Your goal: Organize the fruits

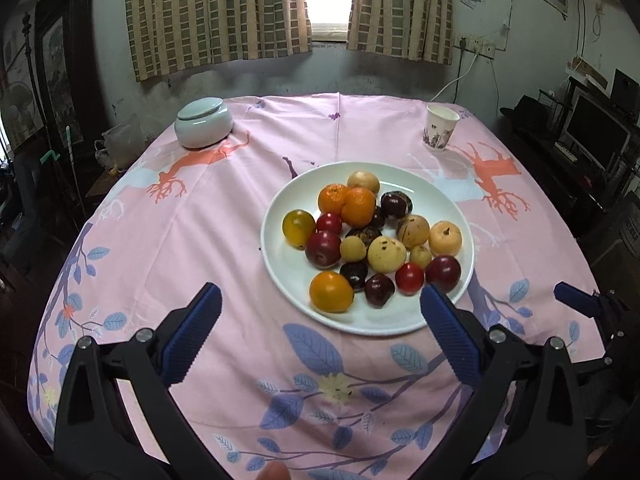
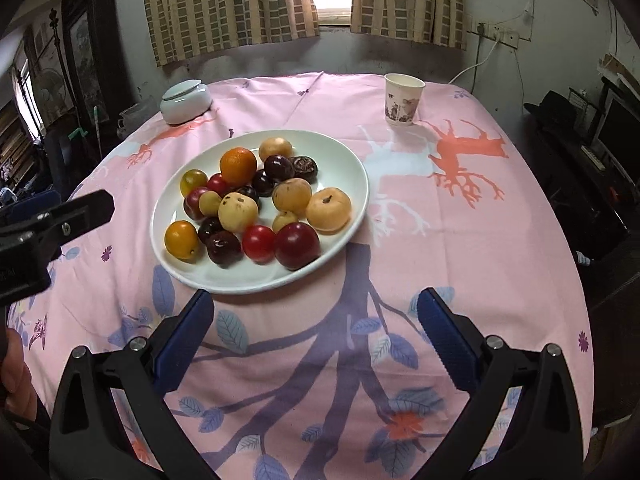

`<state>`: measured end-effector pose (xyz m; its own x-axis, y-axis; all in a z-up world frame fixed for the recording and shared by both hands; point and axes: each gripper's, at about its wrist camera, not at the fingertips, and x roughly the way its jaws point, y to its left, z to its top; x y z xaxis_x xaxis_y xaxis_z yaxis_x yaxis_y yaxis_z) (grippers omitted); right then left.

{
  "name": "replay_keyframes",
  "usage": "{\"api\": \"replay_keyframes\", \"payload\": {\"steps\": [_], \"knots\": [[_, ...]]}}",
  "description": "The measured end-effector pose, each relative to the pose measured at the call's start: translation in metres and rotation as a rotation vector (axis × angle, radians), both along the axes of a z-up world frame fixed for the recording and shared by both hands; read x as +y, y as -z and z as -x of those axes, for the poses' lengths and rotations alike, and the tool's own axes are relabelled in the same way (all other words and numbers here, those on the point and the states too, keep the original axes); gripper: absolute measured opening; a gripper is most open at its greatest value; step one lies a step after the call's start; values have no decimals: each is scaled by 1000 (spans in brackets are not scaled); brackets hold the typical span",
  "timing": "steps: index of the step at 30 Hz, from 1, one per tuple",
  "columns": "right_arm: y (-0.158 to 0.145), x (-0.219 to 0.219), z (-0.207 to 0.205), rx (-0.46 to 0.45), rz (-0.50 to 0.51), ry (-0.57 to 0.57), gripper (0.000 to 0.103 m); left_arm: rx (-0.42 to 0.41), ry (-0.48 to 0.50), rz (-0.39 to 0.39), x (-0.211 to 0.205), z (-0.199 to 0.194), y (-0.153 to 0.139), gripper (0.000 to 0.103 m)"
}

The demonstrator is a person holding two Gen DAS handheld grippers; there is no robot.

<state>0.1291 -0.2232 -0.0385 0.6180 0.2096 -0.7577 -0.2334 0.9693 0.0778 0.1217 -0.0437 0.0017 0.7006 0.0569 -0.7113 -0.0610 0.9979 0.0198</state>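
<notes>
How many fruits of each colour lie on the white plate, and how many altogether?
Orange or amber fruits: 4
Bright red fruits: 2
Dark red fruits: 2
Dark purple-brown fruits: 6
Pale yellow-tan fruits: 6
Total: 20

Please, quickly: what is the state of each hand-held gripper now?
Left hand-held gripper: open, holding nothing.
Right hand-held gripper: open, holding nothing.
</notes>
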Motion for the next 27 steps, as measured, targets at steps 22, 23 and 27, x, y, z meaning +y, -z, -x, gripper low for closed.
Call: {"api": "replay_keyframes", "payload": {"steps": [22,23,27], "knots": [[-3,4,24,2,-15,6,102,65,-4,25,13,23,18,101],[-3,5,24,-1,-12,8,102,65,-4,25,14,23,18,101],[-4,6,24,3,-18,4,102,60,-3,26,14,23,17,101]]}}
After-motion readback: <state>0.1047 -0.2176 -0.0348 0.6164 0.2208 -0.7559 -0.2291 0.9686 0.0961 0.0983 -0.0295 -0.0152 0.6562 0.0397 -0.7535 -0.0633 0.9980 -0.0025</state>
